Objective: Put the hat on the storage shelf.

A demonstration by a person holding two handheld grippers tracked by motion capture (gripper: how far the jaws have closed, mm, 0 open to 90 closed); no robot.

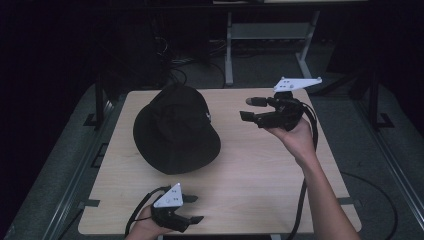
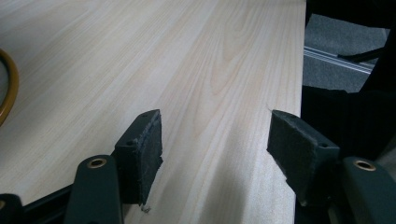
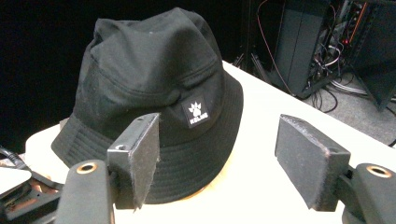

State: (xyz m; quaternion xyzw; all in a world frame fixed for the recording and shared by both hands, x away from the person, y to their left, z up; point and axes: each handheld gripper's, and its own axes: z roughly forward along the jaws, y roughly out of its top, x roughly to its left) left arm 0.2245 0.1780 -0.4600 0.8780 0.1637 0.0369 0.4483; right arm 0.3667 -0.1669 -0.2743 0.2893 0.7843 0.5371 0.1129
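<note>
Hat (image 1: 176, 131), black bucket type, sits crown-up on the light wooden bench (image 1: 260, 170), left of centre and toward the far side. A small white label on the band faces the right claw's camera.

Right claw (image 1: 248, 108) is held above the bench at the far right, jaws pointing left toward the hat. Jaws stand well apart with nothing between them. In the right gripper view the hat lies straight ahead, its brim just beyond the left pad (image 3: 142, 154), the right pad (image 3: 308, 158) over bare bench.

Left claw (image 1: 195, 209) rests low at the near edge, jaws aimed to the right along the bench. Jaws wide apart, empty; the left gripper view shows bare wood grain between the pads (image 2: 144, 149) and the bench edge at the right.

Key relation: the hat lies left of the right claw and roughly level with it across the bench, with a clear gap between them. The left claw is well apart from the hat, nearer the person. Judgement: the right claw is nearer and already lined up on the brim, so a short reach leftward would likely bring that edge between its jaws. The brim is soft and may fold.
</note>
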